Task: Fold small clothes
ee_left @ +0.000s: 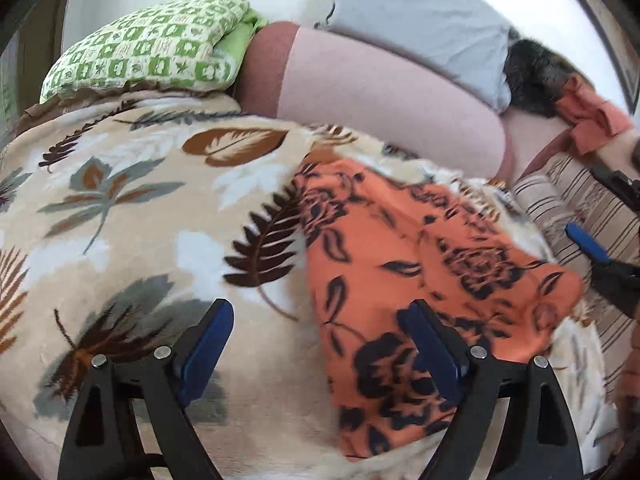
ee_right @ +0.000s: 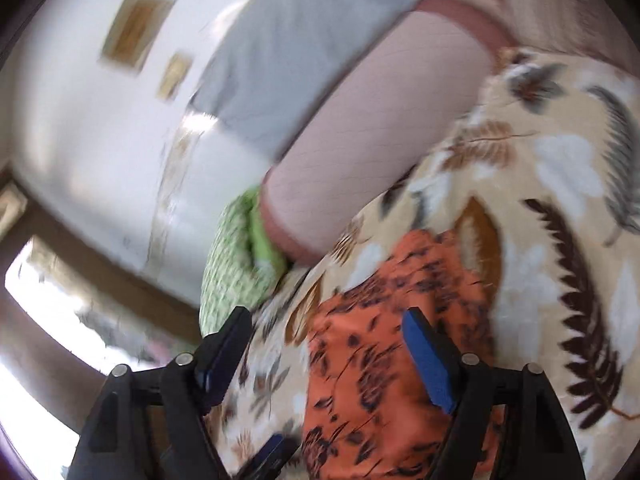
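Both tools gape wide, empty: our left tool (ee_left: 316,344) and right tool (ee_right: 328,344) hover over the orange floral garment (ee_left: 420,264), lying lower right on the leaf-print blanket (ee_left: 140,200). We judge it light, limp, slippery; pinch a corner edge.

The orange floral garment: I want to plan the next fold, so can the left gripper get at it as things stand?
Probably yes. The left gripper hangs open just above the orange floral garment, which lies flat on the leaf-print blanket with nothing on top. One finger is already over the cloth.
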Tool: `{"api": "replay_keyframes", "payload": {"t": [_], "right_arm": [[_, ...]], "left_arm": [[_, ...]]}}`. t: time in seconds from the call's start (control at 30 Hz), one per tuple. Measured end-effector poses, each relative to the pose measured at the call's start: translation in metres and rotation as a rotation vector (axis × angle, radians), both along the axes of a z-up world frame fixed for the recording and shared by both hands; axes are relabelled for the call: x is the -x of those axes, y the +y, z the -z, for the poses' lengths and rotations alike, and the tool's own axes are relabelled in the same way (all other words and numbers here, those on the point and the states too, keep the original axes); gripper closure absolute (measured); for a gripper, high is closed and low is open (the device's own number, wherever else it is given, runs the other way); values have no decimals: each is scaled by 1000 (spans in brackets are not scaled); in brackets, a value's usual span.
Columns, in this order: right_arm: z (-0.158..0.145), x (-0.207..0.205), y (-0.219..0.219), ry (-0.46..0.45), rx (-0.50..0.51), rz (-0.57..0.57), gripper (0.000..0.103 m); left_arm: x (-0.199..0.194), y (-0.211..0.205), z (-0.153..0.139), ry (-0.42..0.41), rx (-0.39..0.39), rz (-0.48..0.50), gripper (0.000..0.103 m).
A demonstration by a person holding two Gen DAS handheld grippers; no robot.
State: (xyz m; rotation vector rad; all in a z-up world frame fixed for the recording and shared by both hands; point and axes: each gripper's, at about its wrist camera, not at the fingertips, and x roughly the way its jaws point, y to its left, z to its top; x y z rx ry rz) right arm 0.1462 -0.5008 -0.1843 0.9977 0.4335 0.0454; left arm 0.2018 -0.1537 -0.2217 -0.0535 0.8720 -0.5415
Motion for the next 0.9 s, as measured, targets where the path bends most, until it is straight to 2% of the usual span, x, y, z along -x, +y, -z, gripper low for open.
{"api": "replay_keyframes", "payload": {"t": [0.07, 0.1, 0.13, 0.17, 0.2, 0.23, 0.3, 0.43, 0.5, 0.57, 0.63, 0.73, 0.8, 0.83, 0.9], "right_arm": [[6, -10, 12, 71, 18, -49, 60], [16, -17, 17, 141, 15, -74, 65], [31, -24, 21, 249, 19, -96, 67], [54, -32, 24, 399, 31, -105, 71], [81, -37, 25, 532, 34, -105, 78], [94, -38, 25, 579, 37, -98, 86], [97, -36, 17, 569, 8, -82, 86], [77, -31, 9, 507, -8, -35, 81], [58, -35, 6, 423, -4, -17, 81], [36, -49, 4, 300, 38, 4, 81], [25, -63, 4, 250, 90, 24, 81], [43, -106, 0, 333, 100, -41, 78], [78, -126, -14, 447, 47, -15, 78], [100, -133, -25, 452, -20, -15, 79], [104, -132, -37, 410, -118, -16, 79]], "left_arm": [[1, -8, 6, -3, -74, 4, 14], [1, -10, 8, -2, -96, 1, 14], [2, -9, 9, 7, -94, 5, 14], [2, -10, 10, 23, -91, 13, 14], [3, -10, 12, 43, -100, 22, 14], [1, -11, 14, 52, -104, 20, 14], [-1, -8, 12, 65, -82, 15, 14], [2, -8, 11, 72, -53, 30, 14], [3, -13, 12, 89, -48, 43, 14], [7, -21, 13, 98, -57, 69, 14], [15, -33, 16, 76, -114, 126, 13], [24, -45, 28, 56, -215, 201, 10], [22, -43, 33, 86, -194, 216, 10], [18, -40, 34, 116, -170, 209, 9], [10, -37, 37, 171, -142, 198, 6]]}}
